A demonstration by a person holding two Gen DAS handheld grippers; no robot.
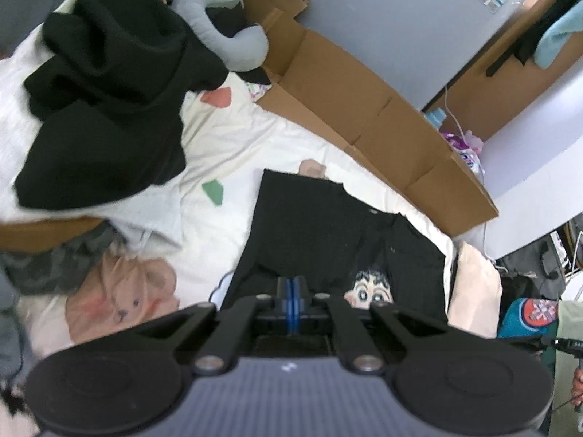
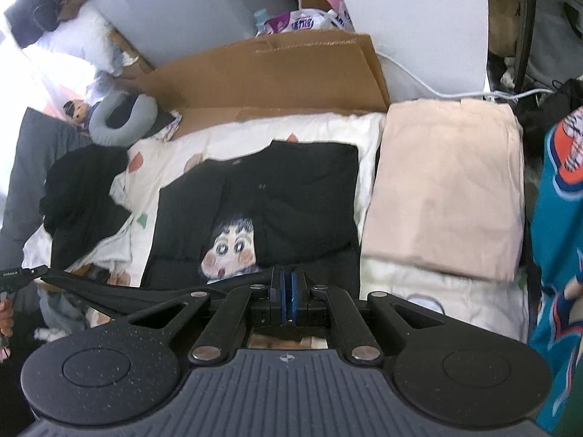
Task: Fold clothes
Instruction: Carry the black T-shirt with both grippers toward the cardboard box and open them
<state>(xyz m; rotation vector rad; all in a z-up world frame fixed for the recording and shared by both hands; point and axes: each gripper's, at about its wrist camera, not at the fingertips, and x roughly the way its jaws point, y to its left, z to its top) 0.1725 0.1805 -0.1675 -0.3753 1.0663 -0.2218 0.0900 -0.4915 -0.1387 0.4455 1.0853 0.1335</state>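
Both my left gripper and right gripper are pinching, jaws closed, the near hem of the soft, limp black cartoon-face T-shirt, sagging at frame bottom.

We look down along each gripper's fingers from just above the bed, both cameras close over the near hem of the black T-shirt. Our left wrist view faces forward and leftward; the right wrist view faces straight toward the cardboard. Both share the shirt, its cartoon face, the cardboard and the grey neck pillow.
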